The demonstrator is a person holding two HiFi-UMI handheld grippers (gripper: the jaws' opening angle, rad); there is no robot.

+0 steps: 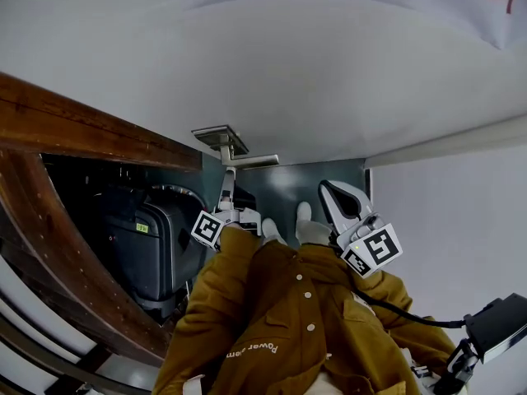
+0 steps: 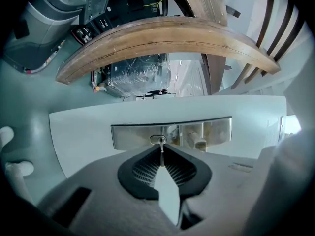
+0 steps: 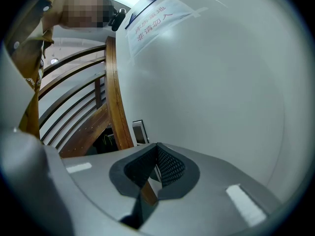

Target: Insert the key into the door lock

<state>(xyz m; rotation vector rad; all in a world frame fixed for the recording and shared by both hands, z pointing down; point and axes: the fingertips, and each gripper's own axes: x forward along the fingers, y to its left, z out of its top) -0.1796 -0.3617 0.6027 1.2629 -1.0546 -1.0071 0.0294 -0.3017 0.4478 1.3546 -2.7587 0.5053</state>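
The key point(image 2: 161, 154) sits pinched in my left tool point(image 2: 162, 147), whose dark pads are closed tight on it; only a thin edge of metal shows, running straight ahead from the pads. Its tip meets the keyhole point(image 2: 158, 140), a small oval in the lock plate point(image 2: 133, 136); how far in it sits I cannot tell. The lock plate is a long strip of brushed metal set in the white edge of the door point(image 2: 88, 132); just right of the keyhole on that plate something pale and stubby point(image 2: 199, 142) sticks out, too blurred to name.

In the head view the lock plate point(image 1: 219, 133) lies above the left tool, with a lever handle point(image 1: 252, 160) just below it; my right tool point(image 1: 333, 194) hangs lower and to the right of the plate, well apart from it. In its own view that right tool point(image 3: 157, 146) has its pads drawn together with nothing between them, facing a plain white wall point(image 3: 221, 92); a paper sign point(image 3: 152, 18) with red print is taped high on the wall.

Beyond the lock plate a curved wooden handrail point(image 2: 167, 36) crosses; to the plate's lower left in the head view stands a dark hard-shell case point(image 1: 152, 249); my mustard sleeves point(image 1: 280, 319) fill the bottom.
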